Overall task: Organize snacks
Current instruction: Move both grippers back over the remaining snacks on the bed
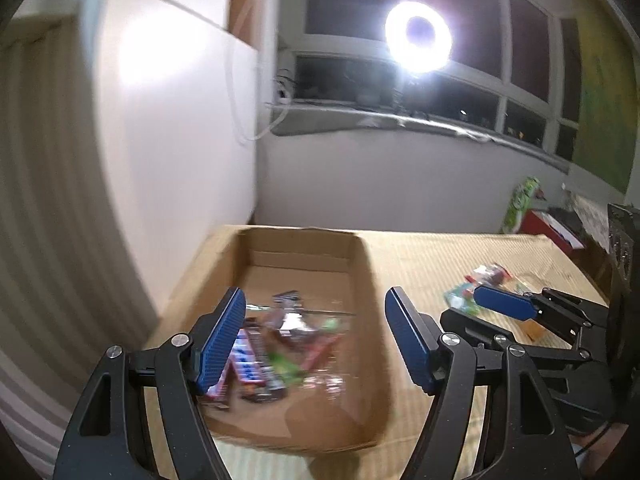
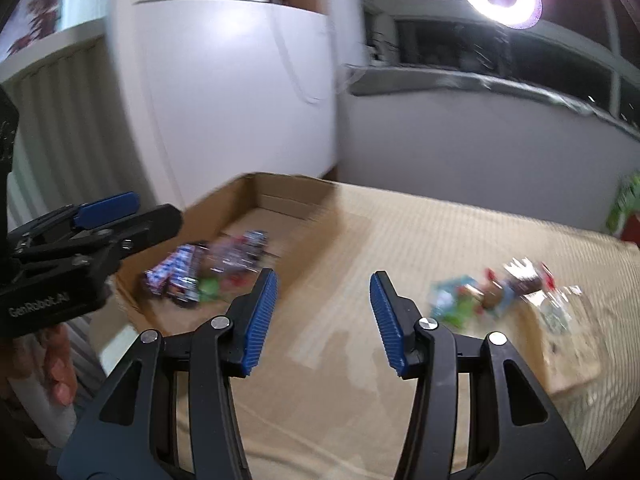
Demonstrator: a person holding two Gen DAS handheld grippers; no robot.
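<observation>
A shallow cardboard box point(image 1: 362, 272) point(image 2: 256, 188) lies on a tan ribbed table cover, with several wrapped snack bars point(image 1: 272, 344) point(image 2: 200, 272) piled in its near half. My left gripper point(image 1: 316, 340) hovers open over that pile, nothing between its blue pads. A second heap of loose snack packets point(image 2: 496, 292) point(image 1: 484, 280) lies on the cover to the right of the box. My right gripper point(image 2: 322, 322) is open and empty over bare cover between box and heap. In the left wrist view it shows at the right point(image 1: 520, 308); in the right wrist view the left one shows at the left point(image 2: 108, 216).
A white appliance point(image 1: 180, 120) stands against the box's far left corner. A bright ring light point(image 1: 418, 36) glares above a window sill. A green packet and a red box point(image 1: 528, 208) sit beyond the table's far right. A hand point(image 2: 56, 368) holds the left gripper.
</observation>
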